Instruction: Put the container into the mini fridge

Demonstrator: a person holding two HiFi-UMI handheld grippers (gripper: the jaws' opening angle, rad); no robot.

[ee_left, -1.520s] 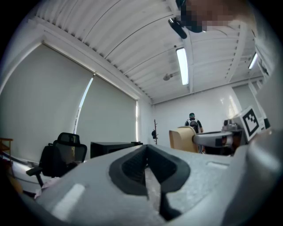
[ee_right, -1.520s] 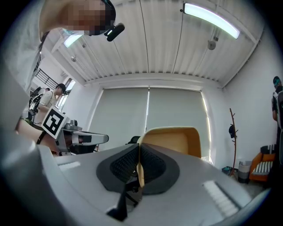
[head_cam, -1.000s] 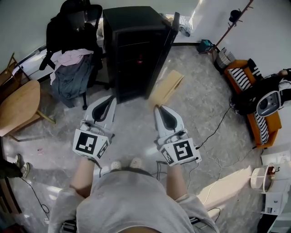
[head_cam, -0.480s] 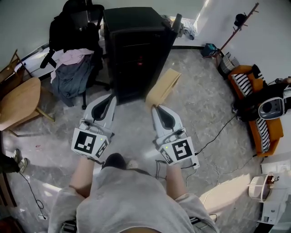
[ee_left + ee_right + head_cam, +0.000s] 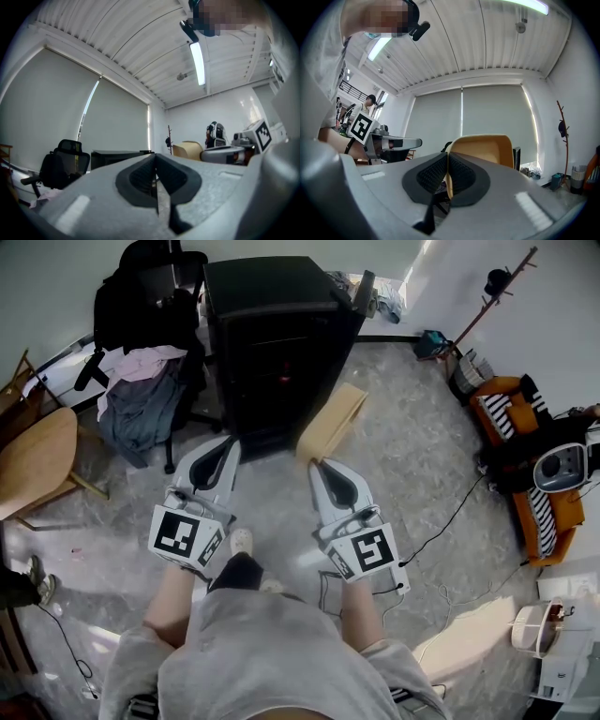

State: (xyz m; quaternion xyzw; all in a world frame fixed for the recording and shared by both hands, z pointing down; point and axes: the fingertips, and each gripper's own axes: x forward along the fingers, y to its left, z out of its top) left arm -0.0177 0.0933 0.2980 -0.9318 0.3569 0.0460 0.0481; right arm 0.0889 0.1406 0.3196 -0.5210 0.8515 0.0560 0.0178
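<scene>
Print that I can make out comes down to the black-and-white square markers, one on the cube of each gripper. Any label on the mini fridge (image 5: 272, 306) is too dark for me to read.

The container (image 5: 330, 423) is a flat, tan, box-like piece with rounded corners and a thin wall, plain on every face I see. It hangs in the air in front of the fridge's lower right corner, close to it but not touching, and tilts up away from me. My right gripper (image 5: 319, 463) has its ribbed black pads clamped on the container's near edge. In the right gripper view that thin tan wall runs straight down between the two pads.

My left gripper (image 5: 228, 442) sits in front of the fridge's lower left, level with the right one. Its pads are pressed together with nothing between them.

The fridge is a black cabinet standing on the pale stone floor, its dark front towards me with a small reddish glow inside. An office chair (image 5: 141, 343) heaped with clothes stands just left of the fridge. A wooden table (image 5: 37, 460) is further left, and an orange striped sofa (image 5: 525, 446) is well off to the fridge's right.
</scene>
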